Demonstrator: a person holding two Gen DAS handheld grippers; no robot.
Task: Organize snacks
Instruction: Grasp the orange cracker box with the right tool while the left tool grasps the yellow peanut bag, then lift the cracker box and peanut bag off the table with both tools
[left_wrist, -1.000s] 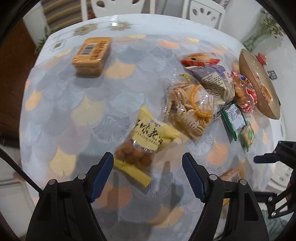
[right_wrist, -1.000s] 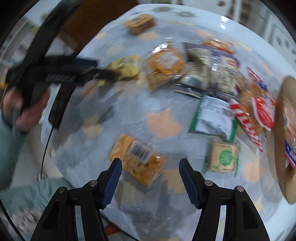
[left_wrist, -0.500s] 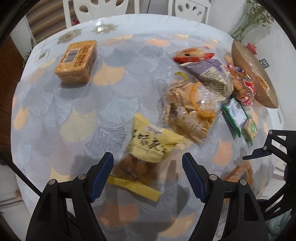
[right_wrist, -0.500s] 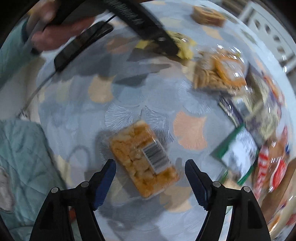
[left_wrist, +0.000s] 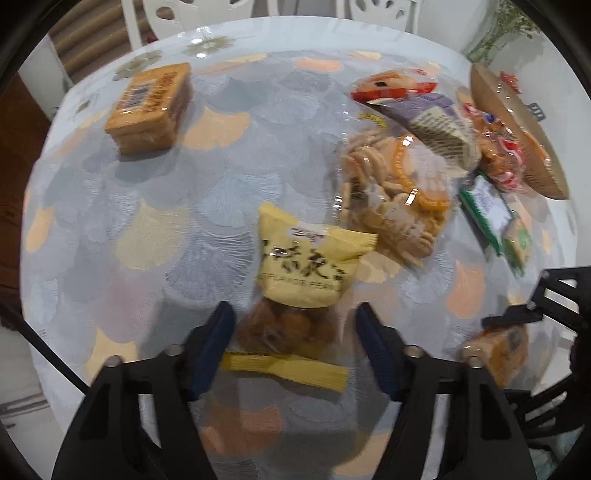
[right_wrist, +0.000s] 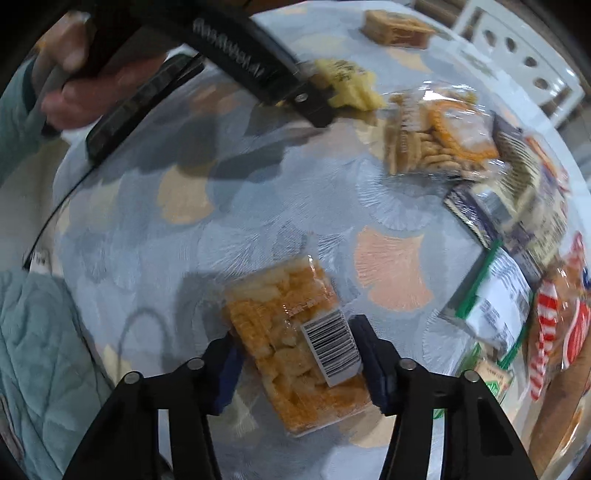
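Observation:
A yellow peanut packet (left_wrist: 310, 266) lies on the patterned tablecloth (left_wrist: 147, 229), its clear lower end full of brown nuts. My left gripper (left_wrist: 293, 347) straddles that end from above. Its jaws are closing and a thin gap shows beside each blue pad. In the right wrist view, an orange snack pack (right_wrist: 291, 332) with a barcode label lies flat on the cloth. My right gripper (right_wrist: 297, 358) stands over it with jaws closing, both pads against the pack's long sides. The same pack (left_wrist: 498, 347) shows at the lower right of the left wrist view.
A brown biscuit pack (left_wrist: 151, 107) sits far left. A clear biscuit bag (left_wrist: 391, 195), a purple packet (left_wrist: 436, 125), a red packet (left_wrist: 391, 86) and green packets (left_wrist: 484, 206) crowd the right side beside a woven tray (left_wrist: 517, 122). White chairs stand behind the table.
The left jaws have narrowed around the peanut packet's lower end. The right gripper has rolled and sunk over the orange pack, and its jaws have come in against the pack's sides.

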